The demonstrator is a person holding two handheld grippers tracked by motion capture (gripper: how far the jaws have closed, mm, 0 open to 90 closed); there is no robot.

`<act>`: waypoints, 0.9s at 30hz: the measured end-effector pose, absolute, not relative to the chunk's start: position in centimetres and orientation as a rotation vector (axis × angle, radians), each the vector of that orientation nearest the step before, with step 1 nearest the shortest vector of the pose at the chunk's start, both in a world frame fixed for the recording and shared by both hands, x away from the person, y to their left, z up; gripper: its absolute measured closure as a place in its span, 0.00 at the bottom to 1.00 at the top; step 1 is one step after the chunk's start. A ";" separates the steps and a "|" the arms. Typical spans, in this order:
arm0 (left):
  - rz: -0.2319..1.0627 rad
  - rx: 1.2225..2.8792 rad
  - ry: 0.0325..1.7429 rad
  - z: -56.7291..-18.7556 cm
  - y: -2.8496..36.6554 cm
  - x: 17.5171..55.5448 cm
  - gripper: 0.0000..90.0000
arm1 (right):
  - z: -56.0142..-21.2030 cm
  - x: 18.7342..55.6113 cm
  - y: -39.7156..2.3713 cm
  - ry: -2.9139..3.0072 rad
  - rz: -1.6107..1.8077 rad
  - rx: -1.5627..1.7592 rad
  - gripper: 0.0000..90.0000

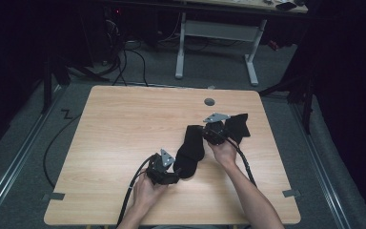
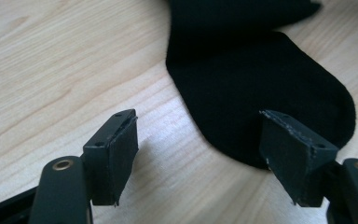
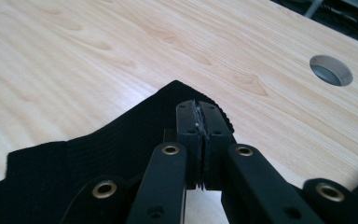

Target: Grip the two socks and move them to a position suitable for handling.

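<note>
A light wooden table [image 1: 124, 143] is seen from above, with a round cable hole [image 1: 209, 101] near its far edge. A black sock [image 1: 190, 150] is stretched across the right half of the tabletop, its rounded toe end near the person's side and its cuff raised farther back. A second dark piece of cloth [image 1: 238, 126] is seen just beyond the right gripper. The right gripper [image 3: 199, 119] is pressed together, with the ribbed cuff edge of the sock pinched between its jaws. The left gripper [image 2: 200, 144] is spread wide just above the table, with the toe end lying partly between its jaws, untouched by the pads.
</note>
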State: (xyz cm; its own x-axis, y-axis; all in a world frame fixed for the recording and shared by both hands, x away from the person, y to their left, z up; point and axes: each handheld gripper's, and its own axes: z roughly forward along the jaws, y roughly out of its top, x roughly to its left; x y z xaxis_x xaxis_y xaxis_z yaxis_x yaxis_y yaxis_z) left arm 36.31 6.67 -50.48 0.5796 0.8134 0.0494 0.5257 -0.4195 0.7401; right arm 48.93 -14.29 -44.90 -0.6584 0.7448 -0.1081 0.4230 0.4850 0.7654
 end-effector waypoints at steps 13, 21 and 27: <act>0.512 2.149 1.045 -50.1 6.2 35.7 0.34 | -47.3 51.2 -14.4 2.289 0.980 1.126 0.77; 0.514 2.109 1.049 -49.2 6.2 36.7 0.36 | -46.3 46.7 -15.4 2.357 1.057 1.048 0.80; 0.552 2.126 1.069 -49.4 5.9 38.1 0.36 | -48.5 45.7 -15.6 2.411 1.032 1.089 0.82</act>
